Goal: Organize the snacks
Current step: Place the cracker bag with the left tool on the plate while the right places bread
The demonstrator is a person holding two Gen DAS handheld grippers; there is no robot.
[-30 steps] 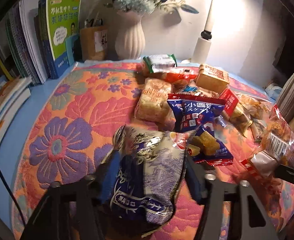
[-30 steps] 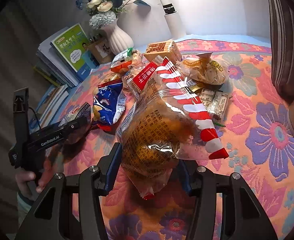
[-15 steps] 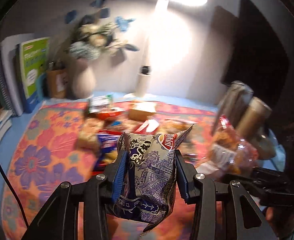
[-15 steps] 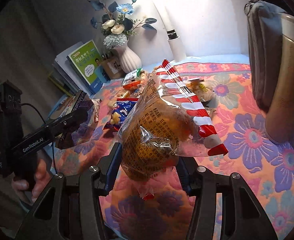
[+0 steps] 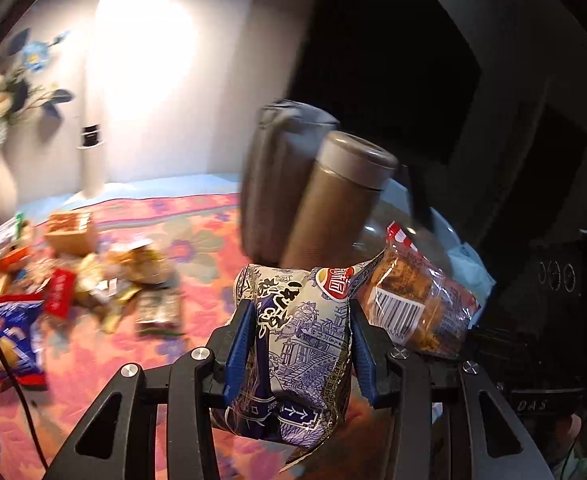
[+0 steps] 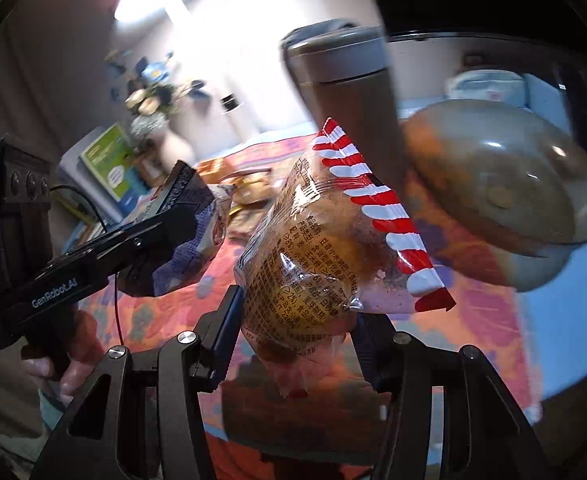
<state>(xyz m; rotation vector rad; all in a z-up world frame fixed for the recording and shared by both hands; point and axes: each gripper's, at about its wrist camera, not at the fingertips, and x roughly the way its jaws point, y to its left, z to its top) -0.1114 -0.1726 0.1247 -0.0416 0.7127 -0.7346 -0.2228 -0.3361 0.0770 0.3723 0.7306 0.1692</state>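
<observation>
My left gripper [image 5: 299, 344] is shut on a blue-and-white printed snack bag [image 5: 297, 344], held upright above the flowered cloth [image 5: 197, 224]. My right gripper [image 6: 297, 328] is shut on a clear bag of brown pastries with a red-and-white striped edge [image 6: 317, 248]. In the left wrist view that pastry bag [image 5: 413, 304] hangs just right of my own bag. The right wrist view shows the left gripper [image 6: 173, 216] and its bag at the left, with a hand [image 6: 69, 368] on the handle. More snack packets [image 5: 73, 276] lie in a heap at the left of the cloth.
A brown flask [image 5: 333, 204] stands close ahead with a grey pouch [image 5: 277, 168] behind it. A domed glass bowl [image 6: 505, 196] sits right of the flask. A vase of flowers [image 6: 153, 120], books [image 6: 109, 160] and a white lamp [image 5: 93, 148] line the back.
Both grippers have swung to the right with their bags and lifted off the cloth. The snack heap has slid to the left, and the flask and bowl have come close.
</observation>
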